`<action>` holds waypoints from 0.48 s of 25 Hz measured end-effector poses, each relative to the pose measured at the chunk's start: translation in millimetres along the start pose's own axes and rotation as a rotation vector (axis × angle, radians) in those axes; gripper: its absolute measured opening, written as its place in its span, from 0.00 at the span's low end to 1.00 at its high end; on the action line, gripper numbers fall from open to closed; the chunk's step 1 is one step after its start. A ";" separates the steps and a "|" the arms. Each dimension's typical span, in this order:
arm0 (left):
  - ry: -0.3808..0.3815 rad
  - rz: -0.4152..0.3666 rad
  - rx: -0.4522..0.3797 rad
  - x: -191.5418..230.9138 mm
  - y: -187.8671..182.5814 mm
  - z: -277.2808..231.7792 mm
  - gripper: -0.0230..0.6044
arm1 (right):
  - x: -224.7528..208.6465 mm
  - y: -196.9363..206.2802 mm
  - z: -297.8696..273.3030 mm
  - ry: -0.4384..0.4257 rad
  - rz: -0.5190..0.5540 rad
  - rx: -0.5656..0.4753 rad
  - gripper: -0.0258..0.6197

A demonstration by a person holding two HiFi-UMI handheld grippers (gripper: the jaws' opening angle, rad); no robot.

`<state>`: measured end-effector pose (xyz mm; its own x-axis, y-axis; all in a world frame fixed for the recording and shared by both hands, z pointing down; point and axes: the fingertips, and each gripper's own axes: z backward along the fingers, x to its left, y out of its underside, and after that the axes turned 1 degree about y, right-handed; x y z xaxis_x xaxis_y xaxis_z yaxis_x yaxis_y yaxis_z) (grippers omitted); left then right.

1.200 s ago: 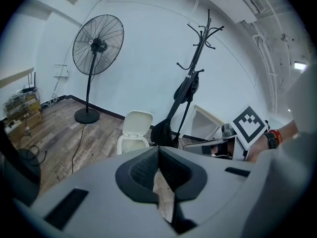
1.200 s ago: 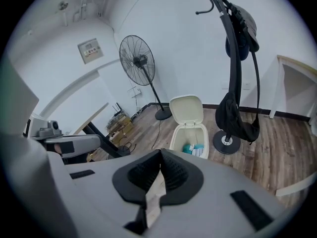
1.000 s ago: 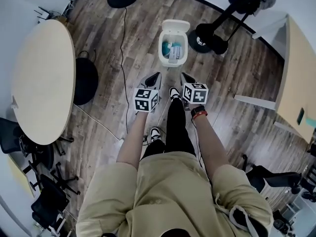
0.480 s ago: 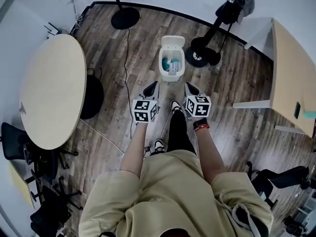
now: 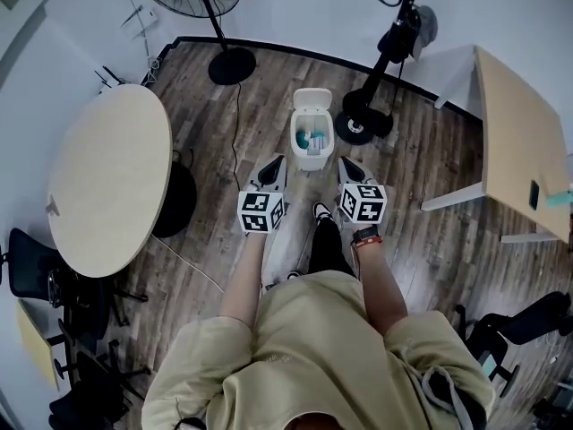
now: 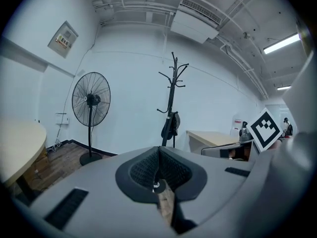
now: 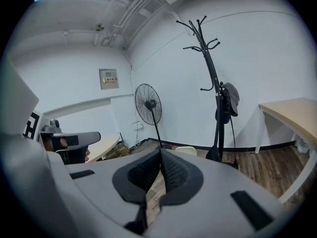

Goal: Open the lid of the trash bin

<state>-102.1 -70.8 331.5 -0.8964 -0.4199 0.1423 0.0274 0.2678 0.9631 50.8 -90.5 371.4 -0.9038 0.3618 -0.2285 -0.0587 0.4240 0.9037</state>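
Wood-plank flooring (image 5: 430, 231) underfoot. Found the small white plastic trash bin (image 5: 310, 159) standing on it just ahead of the black-and-white shoe (image 5: 320, 211), with a black round coat-stand base (image 5: 363, 125) just beside it. Saw its white hinged lid (image 5: 312, 99) already tipped up at the far edge, with blue-green contents (image 5: 313, 138) showing inside. Held the grey left gripper (image 5: 272, 170) and the grey right gripper (image 5: 349, 168) low and near the bin's front, one to each side, touching nothing. Read each pair of jaws as pressed together, ribbed pads meeting with nothing between them, only floor and room beyond. Judged the opening as done, or very nearly. Reckoned little was left beyond checking that the lid stands by itself, then drawing both grippers clear.
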 end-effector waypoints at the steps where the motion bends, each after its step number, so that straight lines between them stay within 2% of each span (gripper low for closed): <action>1: -0.002 -0.016 -0.011 -3.3 -5.5 5.7 0.08 | 3.2 -5.5 6.8 -0.002 0.009 -0.015 0.06; 12: -0.037 -0.053 -0.116 -17.2 -45.0 57.8 0.08 | 33.0 -56.6 71.6 0.006 0.106 -0.159 0.06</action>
<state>-113.5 -25.6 272.5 -0.9136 -0.3977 0.0844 0.0290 0.1435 0.9892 54.7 -43.0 286.8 -0.9112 0.3921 -0.1269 -0.0285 0.2471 0.9686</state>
